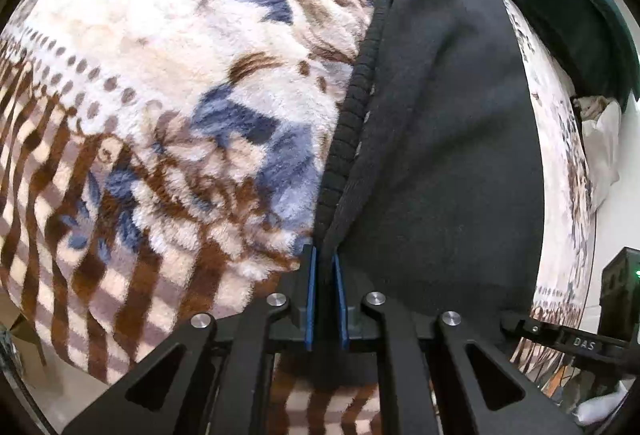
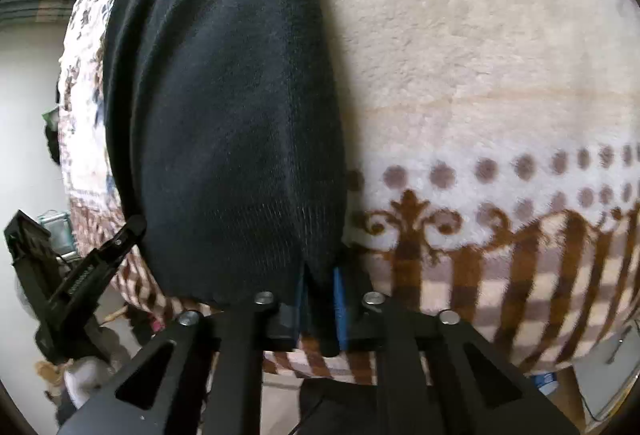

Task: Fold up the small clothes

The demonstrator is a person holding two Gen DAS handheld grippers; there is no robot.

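Looking along the left gripper (image 1: 324, 267), the blue-padded jaws are nearly together, clamped on the near corner of the black garment (image 1: 448, 139), beside its ribbed hem. The garment lies stretched away over the patterned fleece blanket (image 1: 160, 95). Only a thin pinch of cloth sits between the pads, so a sharp pull could likely drag it free, or the plush pile might catch and lift with it.

From the right wrist, the right gripper (image 2: 320, 275) is likewise closed on the garment's other near corner, the cloth draping over the left finger. If one hand travels faster than the other, the edge would probably skew and the fold land crooked.
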